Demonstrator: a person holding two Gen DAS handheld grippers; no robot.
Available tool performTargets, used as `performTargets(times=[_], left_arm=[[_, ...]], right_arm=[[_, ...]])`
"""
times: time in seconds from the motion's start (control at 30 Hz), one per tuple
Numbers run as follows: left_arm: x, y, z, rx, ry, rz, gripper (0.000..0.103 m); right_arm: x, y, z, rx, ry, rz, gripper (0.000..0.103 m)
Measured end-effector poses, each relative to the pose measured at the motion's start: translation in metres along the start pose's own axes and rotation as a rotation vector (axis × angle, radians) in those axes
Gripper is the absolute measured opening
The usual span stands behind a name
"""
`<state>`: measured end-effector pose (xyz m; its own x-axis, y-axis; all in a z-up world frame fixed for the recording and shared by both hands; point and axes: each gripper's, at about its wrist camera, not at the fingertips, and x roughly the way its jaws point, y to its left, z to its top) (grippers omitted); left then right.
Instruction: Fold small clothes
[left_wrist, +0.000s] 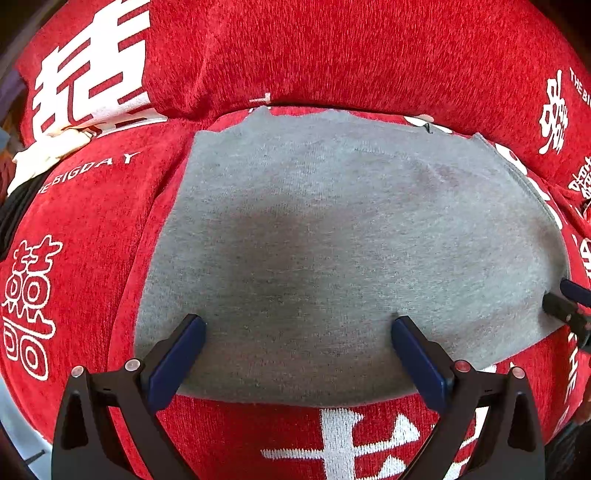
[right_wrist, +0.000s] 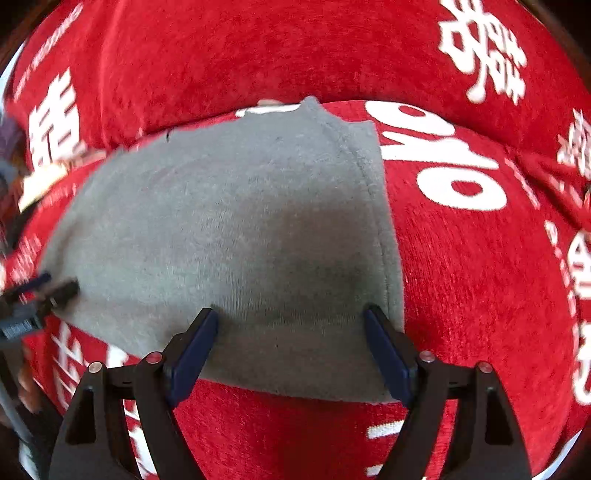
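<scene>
A flat grey knit garment (left_wrist: 332, 240) lies spread on a red plush cover with white lettering (left_wrist: 92, 229), its far edge against a raised red cushion (left_wrist: 332, 51). The left gripper (left_wrist: 297, 325) is at the garment's near edge, its 2 blue-padded fingers (left_wrist: 177, 362) wide apart. The right gripper (right_wrist: 290, 315), fingers (right_wrist: 388, 354) likewise spread, is at the garment's hemmed right edge.

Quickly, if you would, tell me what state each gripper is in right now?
Left gripper: open, holding nothing, over the flat grey knit garment.
Right gripper: open, holding nothing, over the same garment's hemmed edge.
</scene>
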<state>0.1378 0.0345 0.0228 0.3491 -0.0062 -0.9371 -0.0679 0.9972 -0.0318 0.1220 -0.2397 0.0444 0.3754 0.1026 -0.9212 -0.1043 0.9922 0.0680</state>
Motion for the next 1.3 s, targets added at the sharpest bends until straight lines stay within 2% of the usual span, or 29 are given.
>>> performTargets(times=[0.1,0.2,0.27,0.37,0.43,0.5,0.6,0.67,0.77,0.9,1.0,1.07,1.17,1.23,1.3], left_arm=[[-0.006,-0.001,0.005,-0.01,0.003,0.013,0.102],[-0.012,0.003,0.014,-0.052,-0.028,0.006,0.102],[-0.007,0.006,0.028,-0.097,-0.016,0.005,0.102],[0.008,0.005,0.048,-0.14,0.019,0.016,0.102],[0.02,0.004,0.061,-0.157,0.032,0.032,0.102],[0.029,0.0,0.071,-0.155,0.037,0.049,0.102],[0.045,-0.002,0.083,-0.116,0.057,0.082,0.102],[0.054,0.008,0.091,-0.129,0.059,0.086,0.102],[0.064,0.027,0.106,-0.186,0.086,0.053,0.102],[0.06,0.028,0.118,-0.194,0.069,0.097,0.102],[0.056,0.014,0.125,-0.197,0.036,0.039,0.102],[0.063,-0.001,0.128,-0.153,0.05,0.029,0.102],[0.079,-0.004,0.131,-0.11,0.092,0.074,0.102],[0.081,0.011,0.132,-0.139,0.088,0.069,0.102],[0.077,0.034,0.132,-0.2,0.107,0.018,0.102]], right_arm=[[-0.002,0.014,0.003,-0.034,0.037,-0.072,0.084],[-0.012,0.025,0.016,0.013,0.006,-0.072,0.084],[-0.008,0.03,0.03,0.043,0.047,-0.08,0.084],[0.007,0.045,0.048,0.015,0.066,-0.042,0.084],[0.019,0.06,0.057,-0.032,0.068,-0.073,0.084],[0.036,0.068,0.066,-0.046,0.091,-0.074,0.084],[0.046,0.074,0.079,-0.057,0.07,-0.095,0.084],[0.051,0.064,0.09,-0.038,0.066,-0.108,0.084],[0.061,0.041,0.106,0.015,0.069,-0.12,0.084],[0.062,0.006,0.123,0.139,0.074,-0.11,0.084],[0.049,0.003,0.126,0.237,0.007,-0.06,0.084],[0.056,0.019,0.13,0.193,0.024,-0.034,0.084],[0.078,0.048,0.134,0.041,0.078,-0.109,0.084],[0.087,0.045,0.135,0.023,0.08,-0.124,0.084],[0.087,0.031,0.139,0.051,0.078,-0.112,0.084]])
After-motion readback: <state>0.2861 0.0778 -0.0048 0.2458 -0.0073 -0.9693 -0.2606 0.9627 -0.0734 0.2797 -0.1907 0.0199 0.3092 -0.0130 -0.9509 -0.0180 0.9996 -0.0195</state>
